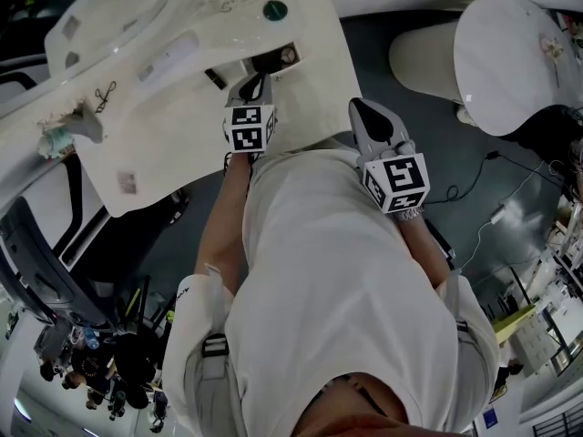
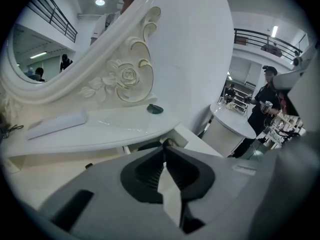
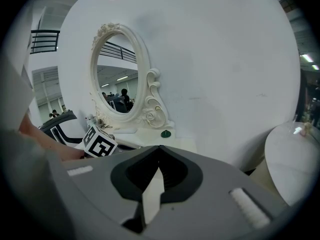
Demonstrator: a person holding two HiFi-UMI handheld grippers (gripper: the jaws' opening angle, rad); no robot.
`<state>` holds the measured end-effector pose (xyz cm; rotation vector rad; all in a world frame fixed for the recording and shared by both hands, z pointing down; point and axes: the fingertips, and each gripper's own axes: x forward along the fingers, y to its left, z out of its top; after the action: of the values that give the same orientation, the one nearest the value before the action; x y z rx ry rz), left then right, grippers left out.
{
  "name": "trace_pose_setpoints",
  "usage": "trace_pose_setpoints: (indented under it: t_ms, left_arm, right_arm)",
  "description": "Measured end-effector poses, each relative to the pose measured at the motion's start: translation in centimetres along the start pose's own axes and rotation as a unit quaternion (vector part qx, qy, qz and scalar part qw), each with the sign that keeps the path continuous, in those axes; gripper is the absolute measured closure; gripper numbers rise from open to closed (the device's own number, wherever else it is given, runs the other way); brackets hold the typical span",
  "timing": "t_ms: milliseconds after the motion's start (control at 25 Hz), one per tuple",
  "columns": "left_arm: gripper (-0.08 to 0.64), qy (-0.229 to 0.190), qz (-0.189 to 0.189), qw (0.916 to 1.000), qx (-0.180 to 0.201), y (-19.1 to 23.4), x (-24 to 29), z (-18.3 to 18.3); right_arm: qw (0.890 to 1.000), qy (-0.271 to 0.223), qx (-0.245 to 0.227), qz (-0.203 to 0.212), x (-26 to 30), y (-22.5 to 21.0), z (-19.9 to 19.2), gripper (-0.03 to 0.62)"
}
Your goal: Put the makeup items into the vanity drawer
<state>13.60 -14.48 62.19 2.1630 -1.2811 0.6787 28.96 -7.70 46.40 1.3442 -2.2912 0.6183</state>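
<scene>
Along the front edge of the vanity table (image 1: 173,116), a dark drawer opening (image 1: 266,63) is seen under the curved white top, with a white boxed corner just to its right. To the right of the table, a strip of dark floor (image 1: 369,39) is left open between it and a round white stand (image 1: 510,53). A thin cable (image 1: 474,176) is laid across the floor nearer the person.

Inside the drawer opening only shadow can be made out, so its contents cannot be told. On the table top, a small round green item (image 1: 274,10) is set near the foot of the carved oval mirror (image 3: 117,74), and a flat white oblong item (image 2: 56,124) is laid farther left on the same surface. Both are well apart from the grippers.

The left gripper (image 1: 255,82) is held out on a bare, extended forearm and tilted downward, its tips placed just at the drawer opening. Its jaws are closed together at the tip with nothing between them. The right gripper (image 1: 361,109) is held lower and farther right, off the table's corner and over the floor, also tilted downward. Its jaws are likewise pressed together and empty.
</scene>
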Motion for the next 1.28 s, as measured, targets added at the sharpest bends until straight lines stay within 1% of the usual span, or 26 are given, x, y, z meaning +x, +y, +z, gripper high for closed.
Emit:
trace_pose_setpoints:
  t_ms: [40, 240, 440, 560, 760, 960, 1280]
  left_arm:
    - [0.552, -0.004, 0.0, 1.0, 0.001, 0.2, -0.4, 0.1]
    - [0.554, -0.016, -0.002, 0.9999, 0.001, 0.8, -2.5, -0.2]
    - [0.554, -0.028, -0.001, 0.9996, -0.005, 1.8, -5.2, -0.5]
    - [0.554, -0.037, 0.006, 0.9993, -0.008, 2.8, -7.4, -0.5]
    - [0.554, -0.075, 0.013, 0.9968, -0.024, 4.2, -11.5, 0.6]
    - [0.554, -0.118, 0.023, 0.9924, -0.024, 5.8, -16.2, 2.2]
    - [0.554, -0.154, 0.038, 0.9872, -0.022, 8.0, -21.8, 3.7]
  right_arm:
    - [1.0, 0.0, -0.001, 0.001, 0.0, 0.3, 0.0, 0.584]
    - [1.0, -0.003, -0.004, 0.003, 0.1, 1.9, 0.0, 0.584]
    - [1.0, -0.006, -0.01, 0.013, 0.6, 4.5, 0.1, 0.584]
    - [1.0, -0.005, -0.017, 0.02, 0.9, 6.4, 0.3, 0.584]
    - [0.999, -0.006, -0.02, 0.03, 1.5, 9.1, 0.6, 0.584]
    - [0.999, -0.01, -0.023, 0.046, 2.4, 12.2, 0.9, 0.584]
    - [0.997, -0.025, -0.024, 0.072, 3.9, 16.4, 1.9, 0.584]
